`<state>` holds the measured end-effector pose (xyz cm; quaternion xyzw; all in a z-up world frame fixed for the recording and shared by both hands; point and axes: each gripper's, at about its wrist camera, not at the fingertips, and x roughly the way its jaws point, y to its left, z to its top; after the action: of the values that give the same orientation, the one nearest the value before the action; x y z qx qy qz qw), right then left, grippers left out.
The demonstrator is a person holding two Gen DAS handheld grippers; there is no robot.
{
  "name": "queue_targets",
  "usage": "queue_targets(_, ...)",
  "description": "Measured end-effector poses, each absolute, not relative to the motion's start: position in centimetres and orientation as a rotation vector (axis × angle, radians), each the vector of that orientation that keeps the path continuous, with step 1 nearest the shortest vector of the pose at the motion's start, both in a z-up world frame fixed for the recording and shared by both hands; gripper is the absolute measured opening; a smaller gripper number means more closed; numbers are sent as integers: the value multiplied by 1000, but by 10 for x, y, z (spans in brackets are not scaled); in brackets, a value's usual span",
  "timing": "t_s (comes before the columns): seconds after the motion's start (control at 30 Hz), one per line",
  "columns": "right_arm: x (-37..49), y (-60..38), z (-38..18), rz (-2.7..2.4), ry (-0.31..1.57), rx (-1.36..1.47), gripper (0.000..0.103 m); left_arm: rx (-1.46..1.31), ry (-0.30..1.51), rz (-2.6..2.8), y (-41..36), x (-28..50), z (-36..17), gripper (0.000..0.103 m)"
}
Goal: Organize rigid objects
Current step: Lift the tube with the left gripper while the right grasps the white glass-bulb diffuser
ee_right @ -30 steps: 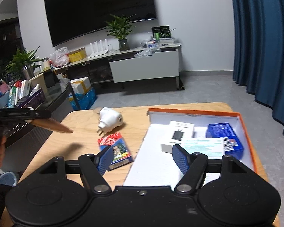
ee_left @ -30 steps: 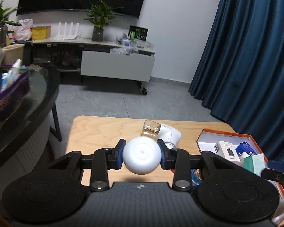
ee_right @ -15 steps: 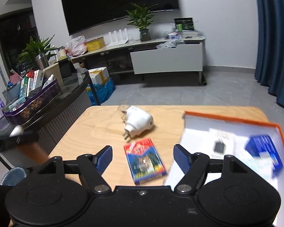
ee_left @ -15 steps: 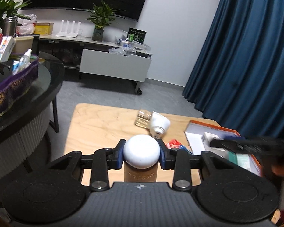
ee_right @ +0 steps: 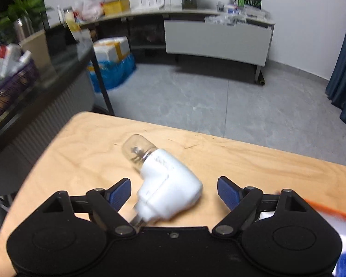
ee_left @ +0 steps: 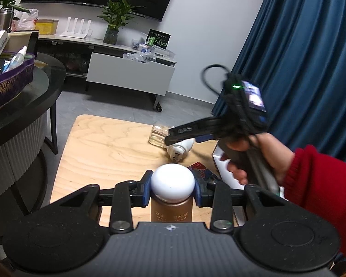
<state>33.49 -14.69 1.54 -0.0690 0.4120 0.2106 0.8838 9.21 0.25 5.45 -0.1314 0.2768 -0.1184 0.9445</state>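
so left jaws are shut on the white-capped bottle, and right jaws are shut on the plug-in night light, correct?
Not quite. The left gripper is shut on the white-capped bottle, but the right gripper is open. The right wrist view shows its jaws, which have just been opening, standing wide with the plug-in night light between them, untouched on the table.

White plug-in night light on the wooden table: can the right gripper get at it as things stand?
Probably yes. The right gripper is open, its fingers astride the night light without touching it, and nothing lies between them. The table around it is bare.
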Motion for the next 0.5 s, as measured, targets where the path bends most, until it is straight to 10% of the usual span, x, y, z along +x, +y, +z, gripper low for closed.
queue_targets(0.17, 350, -135, -3, 434, 884, -146, 79, -272, 568, -240, 2, 92, 53, 35)
queue_targets(0.5, 301, -179, 39, 457, 791, -4, 79, -261, 559, -248, -6, 86, 60, 35)
